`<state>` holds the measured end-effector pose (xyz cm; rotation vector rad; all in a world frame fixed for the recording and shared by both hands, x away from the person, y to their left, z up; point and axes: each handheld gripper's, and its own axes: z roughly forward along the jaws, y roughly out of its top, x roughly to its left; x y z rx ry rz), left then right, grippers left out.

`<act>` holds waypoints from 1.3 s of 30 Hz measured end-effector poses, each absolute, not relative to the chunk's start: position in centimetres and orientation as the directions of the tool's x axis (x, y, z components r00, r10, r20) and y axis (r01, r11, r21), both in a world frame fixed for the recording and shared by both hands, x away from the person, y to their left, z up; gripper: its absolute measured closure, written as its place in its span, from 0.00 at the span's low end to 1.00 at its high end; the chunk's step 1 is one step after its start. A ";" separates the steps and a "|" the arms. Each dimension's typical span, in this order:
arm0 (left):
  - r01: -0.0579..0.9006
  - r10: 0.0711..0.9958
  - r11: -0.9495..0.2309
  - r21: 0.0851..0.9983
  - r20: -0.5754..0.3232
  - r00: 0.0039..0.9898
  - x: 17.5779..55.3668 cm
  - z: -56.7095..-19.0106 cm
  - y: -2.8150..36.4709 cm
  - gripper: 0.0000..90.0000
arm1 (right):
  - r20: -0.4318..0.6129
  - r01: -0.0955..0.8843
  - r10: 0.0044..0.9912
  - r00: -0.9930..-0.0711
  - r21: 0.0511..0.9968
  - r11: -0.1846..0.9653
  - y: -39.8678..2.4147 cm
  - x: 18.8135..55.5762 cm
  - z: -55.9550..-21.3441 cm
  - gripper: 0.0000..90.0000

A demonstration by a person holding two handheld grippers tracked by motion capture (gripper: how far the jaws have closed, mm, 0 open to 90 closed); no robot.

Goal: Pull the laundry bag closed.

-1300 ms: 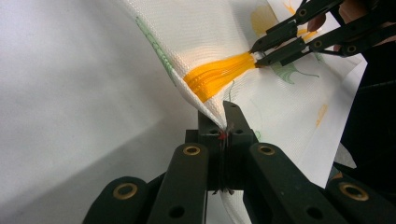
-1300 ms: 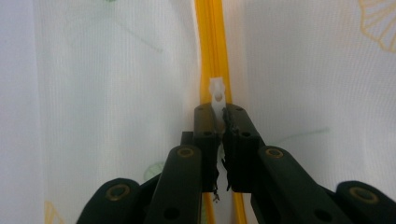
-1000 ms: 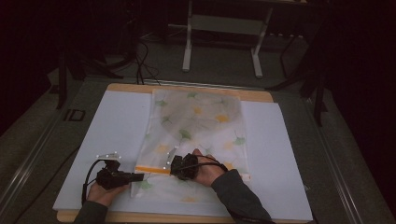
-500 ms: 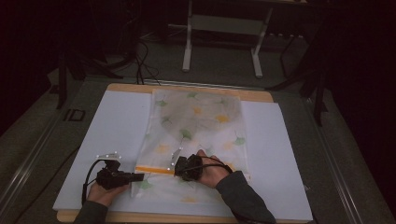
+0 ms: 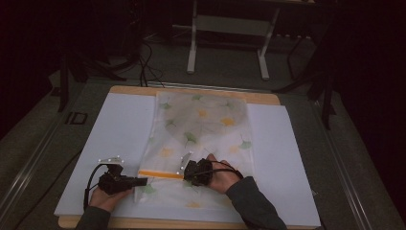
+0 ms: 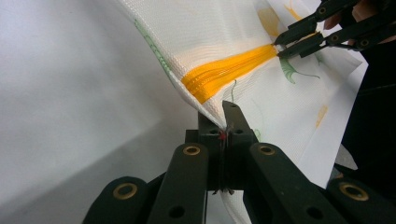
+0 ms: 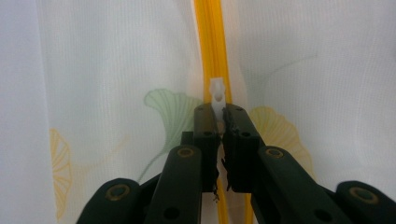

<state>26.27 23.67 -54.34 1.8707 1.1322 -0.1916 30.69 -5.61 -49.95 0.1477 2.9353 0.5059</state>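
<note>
A white mesh bag point(image 5: 203, 120) printed with ginkgo leaves lies flat on the white board point(image 5: 115, 129). Its orange zipper point(image 5: 160, 174) runs across the near end. My left gripper point(image 5: 143, 181) is shut on the bag's fabric edge point(image 6: 205, 105) just below the end of the zipper point(image 6: 224, 74), lifting it slightly. My right gripper point(image 5: 186, 175) is shut on the white zipper pull point(image 7: 217, 91), with the zipper point(image 7: 210, 42) running straight ahead of its jaws. The left gripper view shows the right gripper point(image 6: 280, 46) at the far end of the orange strip.
The board rests on a wooden tabletop point(image 5: 191, 91) whose edge shows at the back. Behind the table stand a metal frame point(image 5: 230, 43) and loose cables point(image 5: 148, 67) on the dark floor. A small black item point(image 5: 76, 118) lies off the board's left edge.
The right hand has shifted slightly to the right and toward the near edge while keeping hold of the pull. The left hand has stayed put.
</note>
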 end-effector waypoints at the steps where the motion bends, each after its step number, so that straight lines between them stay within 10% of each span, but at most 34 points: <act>1: 0.767 0.626 -0.161 0.622 -0.536 0.566 26.3 -54.3 23.7 0.99 | -0.141 0.070 0.124 -0.982 0.339 0.938 -5.7 30.7 -50.0 0.94; 39: 0.767 0.628 -0.157 0.622 -0.537 0.564 26.3 -54.3 23.8 0.99 | -0.165 0.110 0.165 -0.972 0.299 0.948 -9.8 30.6 -49.5 0.94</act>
